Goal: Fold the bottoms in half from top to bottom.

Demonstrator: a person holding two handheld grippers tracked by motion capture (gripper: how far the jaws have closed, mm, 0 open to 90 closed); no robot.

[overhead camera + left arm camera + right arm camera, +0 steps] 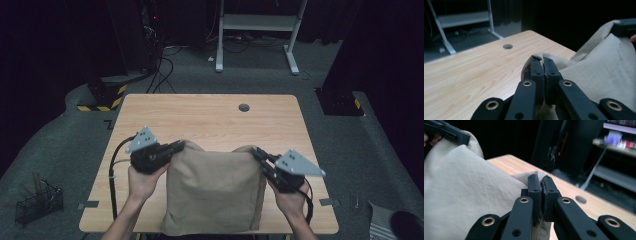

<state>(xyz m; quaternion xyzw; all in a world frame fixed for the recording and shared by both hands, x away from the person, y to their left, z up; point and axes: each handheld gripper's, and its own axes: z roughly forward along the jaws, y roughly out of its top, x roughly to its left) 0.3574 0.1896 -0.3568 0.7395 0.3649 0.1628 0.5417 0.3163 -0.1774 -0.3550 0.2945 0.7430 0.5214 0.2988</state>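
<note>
Hand-held grippers (178, 145) (256, 151) pinch beige cloth (215, 192) corners above wooden table (210, 115).

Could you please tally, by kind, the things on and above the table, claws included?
Tan cloth bag: 1
Black claws: 2, left claw and right claw, each shut on a top corner of the bag
Total: 3

You hold a plain tan cloth (212, 192) over a light woodgrain table (210, 112); each hand-held gripper is black.
</note>
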